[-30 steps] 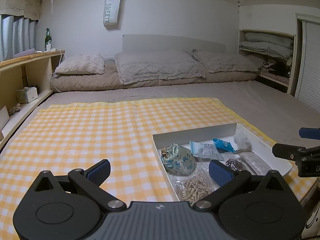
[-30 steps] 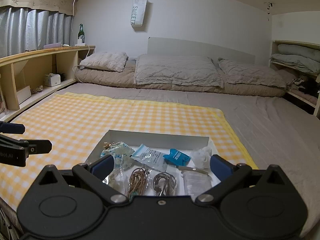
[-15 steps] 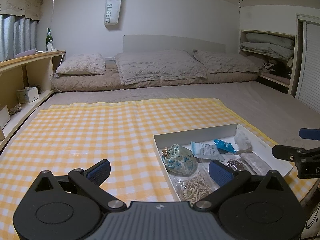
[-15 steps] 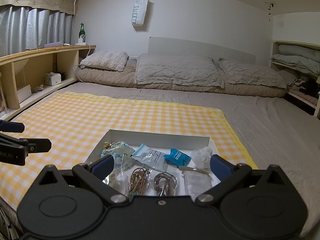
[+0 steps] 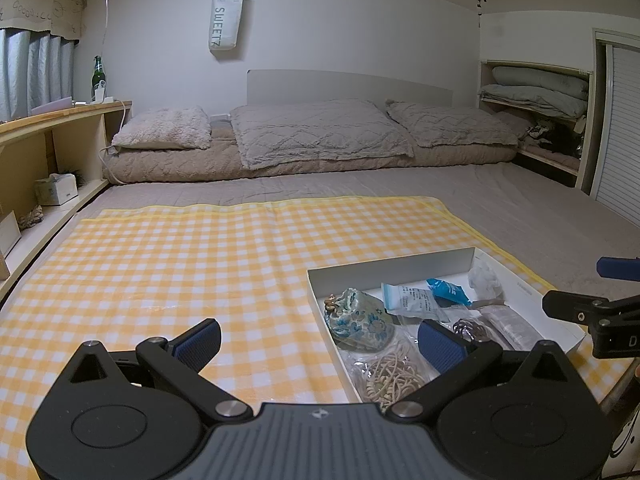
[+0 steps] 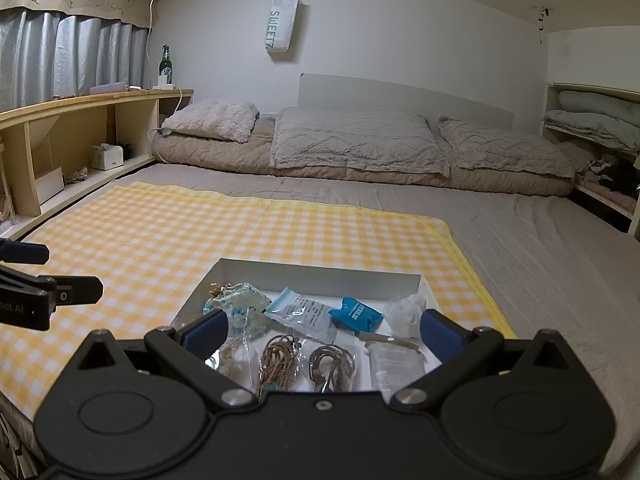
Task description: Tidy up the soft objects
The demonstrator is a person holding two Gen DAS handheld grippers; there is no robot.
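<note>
A shallow white box (image 5: 396, 267) (image 6: 320, 271) lies on a yellow checked cloth (image 5: 180, 264) (image 6: 160, 236) spread on the bed. In it lie a blue floral pouch (image 5: 360, 322) (image 6: 240, 300), a clear packet (image 5: 410, 298) (image 6: 302, 312), a blue packet (image 5: 446, 290) (image 6: 354, 314), a white net ball (image 5: 484, 278) (image 6: 406, 312) and bagged cords (image 5: 390, 374) (image 6: 280, 360). My left gripper (image 5: 320, 344) is open and empty, just left of the box. My right gripper (image 6: 324, 328) is open and empty over the box's near edge.
Pillows (image 5: 316, 132) and a rolled quilt lie at the bed's far end. A wooden shelf (image 5: 52, 144) with a tissue box and a green bottle (image 5: 97, 76) runs along the left. Shelves with folded bedding (image 5: 536, 92) stand at the right. A bag (image 5: 223, 20) hangs on the wall.
</note>
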